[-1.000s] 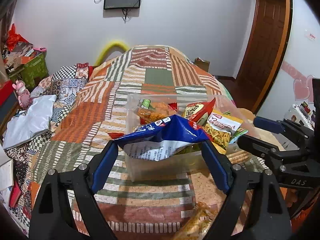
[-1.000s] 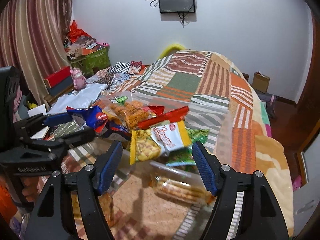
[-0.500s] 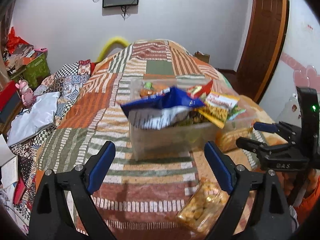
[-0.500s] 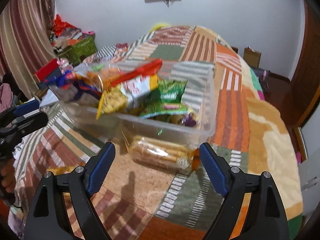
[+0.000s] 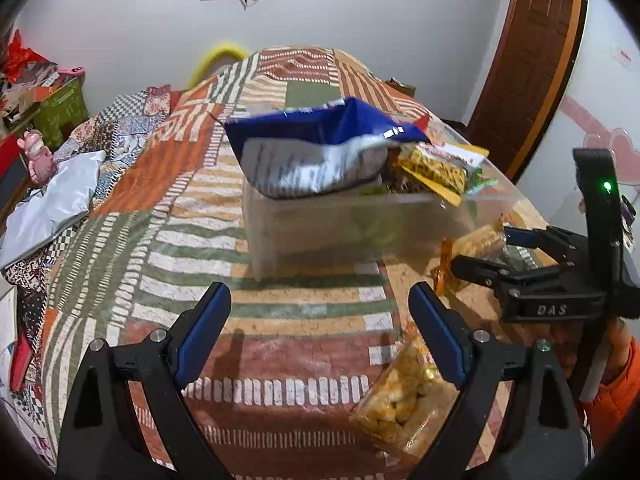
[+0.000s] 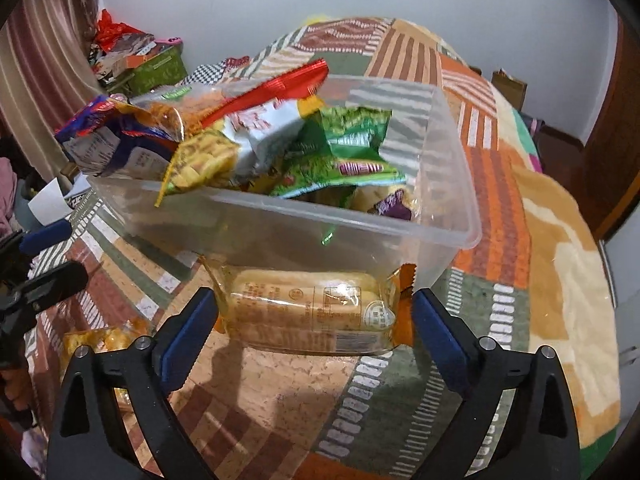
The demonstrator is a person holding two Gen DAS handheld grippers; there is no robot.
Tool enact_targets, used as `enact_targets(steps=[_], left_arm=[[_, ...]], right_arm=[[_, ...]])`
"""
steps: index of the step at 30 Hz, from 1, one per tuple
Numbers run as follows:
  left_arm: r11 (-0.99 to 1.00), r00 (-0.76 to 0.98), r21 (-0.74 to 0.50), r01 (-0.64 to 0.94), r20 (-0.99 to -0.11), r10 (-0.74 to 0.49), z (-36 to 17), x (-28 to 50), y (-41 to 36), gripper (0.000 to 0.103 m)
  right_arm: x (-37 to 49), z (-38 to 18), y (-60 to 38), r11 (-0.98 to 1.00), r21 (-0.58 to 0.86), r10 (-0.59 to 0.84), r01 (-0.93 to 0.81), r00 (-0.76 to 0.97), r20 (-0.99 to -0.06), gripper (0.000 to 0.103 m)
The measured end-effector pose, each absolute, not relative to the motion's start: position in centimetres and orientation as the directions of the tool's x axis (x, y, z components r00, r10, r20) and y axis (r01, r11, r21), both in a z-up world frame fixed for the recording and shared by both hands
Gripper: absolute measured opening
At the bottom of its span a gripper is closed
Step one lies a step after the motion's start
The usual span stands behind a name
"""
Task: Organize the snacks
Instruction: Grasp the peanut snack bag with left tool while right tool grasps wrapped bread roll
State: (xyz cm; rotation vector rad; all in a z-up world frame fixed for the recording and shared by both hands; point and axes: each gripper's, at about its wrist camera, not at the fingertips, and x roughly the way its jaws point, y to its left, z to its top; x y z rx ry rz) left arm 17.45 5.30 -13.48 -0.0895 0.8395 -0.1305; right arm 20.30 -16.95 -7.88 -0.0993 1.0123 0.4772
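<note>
Snacks fill the clear bin on the patchwork bedspread; the blue bag, between the left gripper's pads a second ago, now lies on the bin's near corner. Left gripper is lower, jaws wide, nothing between them. Right gripper has dropped toward the biscuit pack beside the bin, jaws opening around it, pads not pressing. Yellow puff bag lies loose nearby.
</note>
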Motion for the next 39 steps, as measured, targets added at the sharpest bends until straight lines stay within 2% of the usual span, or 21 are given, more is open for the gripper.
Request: enact_targets(steps=[4,8,10,25,27,31,33,35,39], left_arm=[[0.987,0.652,-0.124,0.100,-0.741,-0.159,-13.8,16.9,4.8,0.091],[0.984,0.650,-0.125,0.124,-0.739,-0.176,-13.6,16.1,4.0,0.091],[0.982,0.646,-0.127,0.141,-0.740,-0.188,-13.5,15.5,3.3,0.091],[0.970,0.564,-0.138,0.198,-0.794,-0.228,-15.9,13.9,0.6,0.091],[0.971,0.564,-0.138,0.197,-0.794,-0.227,-16.0,13.8,0.4,0.087],[0.967,0.566,-0.148,0.208,-0.788,-0.242,-15.9,13.7,0.2,0.064],[0.969,0.570,-0.144,0.201,-0.787,-0.235,-15.8,13.6,0.0,0.061],[0.971,0.578,-0.136,0.197,-0.784,-0.228,-15.6,13.6,0.1,0.047],[0.972,0.592,-0.147,0.182,-0.773,-0.228,-14.7,13.7,0.6,0.045]], right_arm=[[20.5,-8.7,-16.5,0.891,0.139,0.330,-0.433,0.407,-0.852,0.097],[20.4,-8.7,-17.0,0.890,0.183,0.359,-0.418,0.393,-0.847,0.077],[20.3,-8.4,-17.6,0.891,0.202,0.372,-0.406,0.400,-0.837,0.074],[17.2,-4.9,-19.3,0.883,0.200,0.408,-0.425,0.482,-0.775,0.073],[16.9,-4.5,-19.4,0.881,0.204,0.415,-0.427,0.490,-0.767,0.073],[16.2,-3.6,-19.7,0.876,0.212,0.431,-0.434,0.505,-0.748,0.073],[16.0,-3.2,-19.8,0.874,0.210,0.436,-0.439,0.513,-0.739,0.073],[15.7,-2.8,-19.8,0.871,0.212,0.443,-0.443,0.521,-0.730,0.073],[15.4,-1.7,-20.0,0.867,0.221,0.458,-0.446,0.541,-0.705,0.073]])
